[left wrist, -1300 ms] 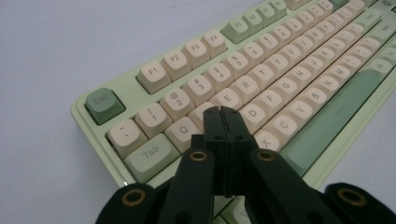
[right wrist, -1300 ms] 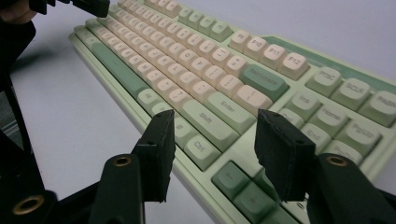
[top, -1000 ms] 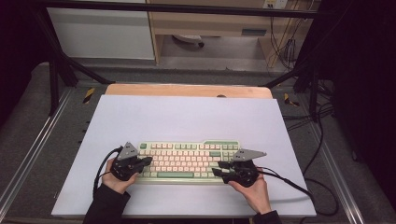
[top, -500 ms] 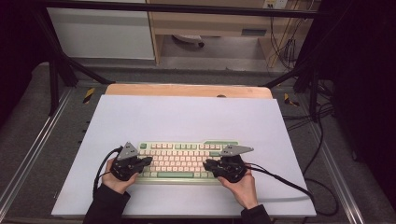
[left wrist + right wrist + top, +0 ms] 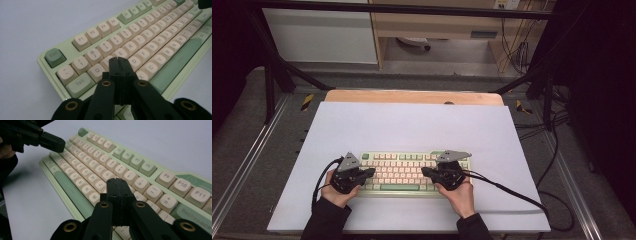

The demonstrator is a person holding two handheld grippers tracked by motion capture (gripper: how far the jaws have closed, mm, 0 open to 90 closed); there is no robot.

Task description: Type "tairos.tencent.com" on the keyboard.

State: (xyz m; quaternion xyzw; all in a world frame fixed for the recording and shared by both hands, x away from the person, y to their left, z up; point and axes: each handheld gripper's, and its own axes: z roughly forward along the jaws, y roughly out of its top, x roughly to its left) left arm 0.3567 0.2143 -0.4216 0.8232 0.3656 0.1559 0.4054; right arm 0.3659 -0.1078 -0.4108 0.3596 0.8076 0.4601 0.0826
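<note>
We have the keyboard [image 5: 404,172] lying flat at the near middle of the white table mat [image 5: 412,125], long side toward the person, with 1 gripper over each end. The left gripper [image 5: 118,60] has its jaws pressed together with nothing between them, the joined tip poised over the letter rows near the W and E keys. The right gripper [image 5: 115,180] has just been closing and now stands pressed together too, empty, its tip above the keys around K and L — a poke, not a pinch, seems to be the work in hand.

We judge the keyboard a stiff plastic slab, moderately heavy for its size and steady enough on the mat to take a downward press. The keycaps [image 5: 140,41] are smooth, slightly dished and sprung, so a closed tip should land on the middle of 1 cap; off-centre it could slide and catch a neighbour. The caps are push-fit — sideways force might lever one off. If we had to move the board, we would take it by the pale green case [image 5: 160,171] at its 2 short ends.
</note>
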